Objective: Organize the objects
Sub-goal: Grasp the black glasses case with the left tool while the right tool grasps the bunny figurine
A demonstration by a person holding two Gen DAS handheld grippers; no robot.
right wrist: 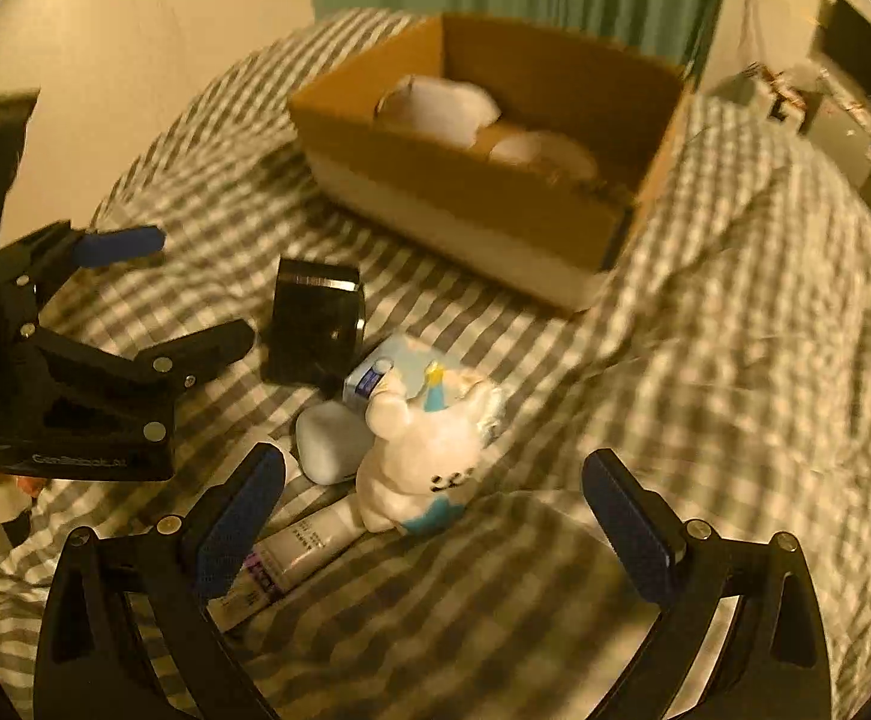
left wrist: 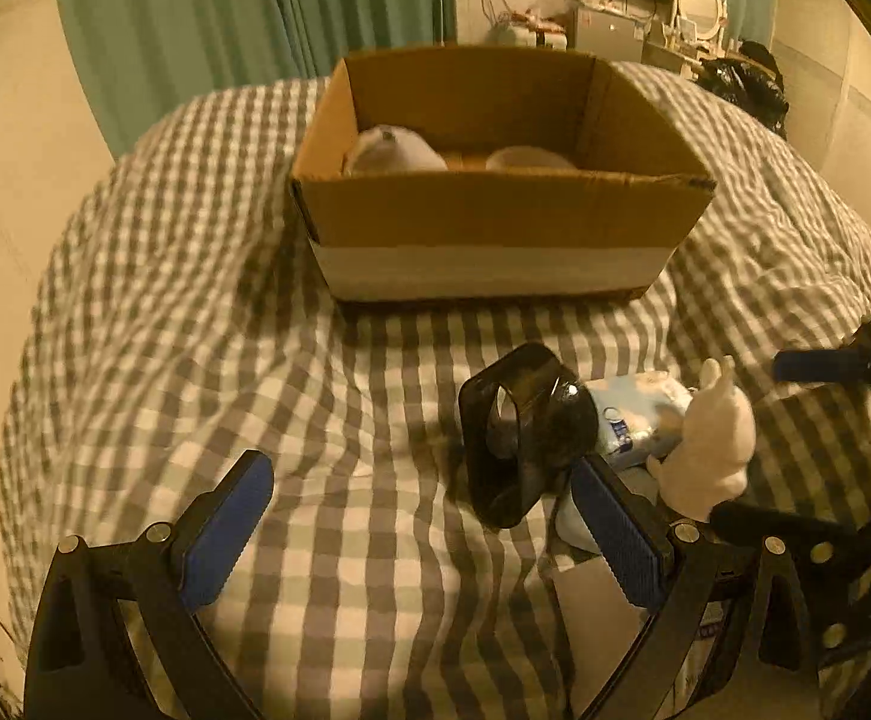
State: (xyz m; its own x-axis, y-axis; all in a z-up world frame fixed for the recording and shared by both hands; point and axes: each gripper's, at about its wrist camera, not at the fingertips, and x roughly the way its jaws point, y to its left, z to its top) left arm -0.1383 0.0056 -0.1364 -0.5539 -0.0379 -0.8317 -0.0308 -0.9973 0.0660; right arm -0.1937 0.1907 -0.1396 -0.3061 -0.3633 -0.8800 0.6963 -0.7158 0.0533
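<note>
An open cardboard box point(left wrist: 495, 228) stands on the checked bed point(left wrist: 315, 396) and holds two pale rounded items point(left wrist: 396, 150); it also shows in the right wrist view point(right wrist: 465, 192). A black cup-like object point(left wrist: 522, 432) point(right wrist: 315, 321), a white plush toy point(left wrist: 708, 450) point(right wrist: 423, 456), a blue-white packet point(right wrist: 402, 369), a white case point(right wrist: 330, 444) and a tube point(right wrist: 300, 549) lie in a cluster. My left gripper point(left wrist: 429, 531) is open, its right finger beside the black object. My right gripper point(right wrist: 435, 531) is open, just short of the plush.
Green curtains point(left wrist: 255, 6) hang behind the bed. A cluttered desk with a round mirror point(left wrist: 699, 0) and a dark screen stands at the far right. The left gripper shows at the left edge of the right wrist view point(right wrist: 135, 294).
</note>
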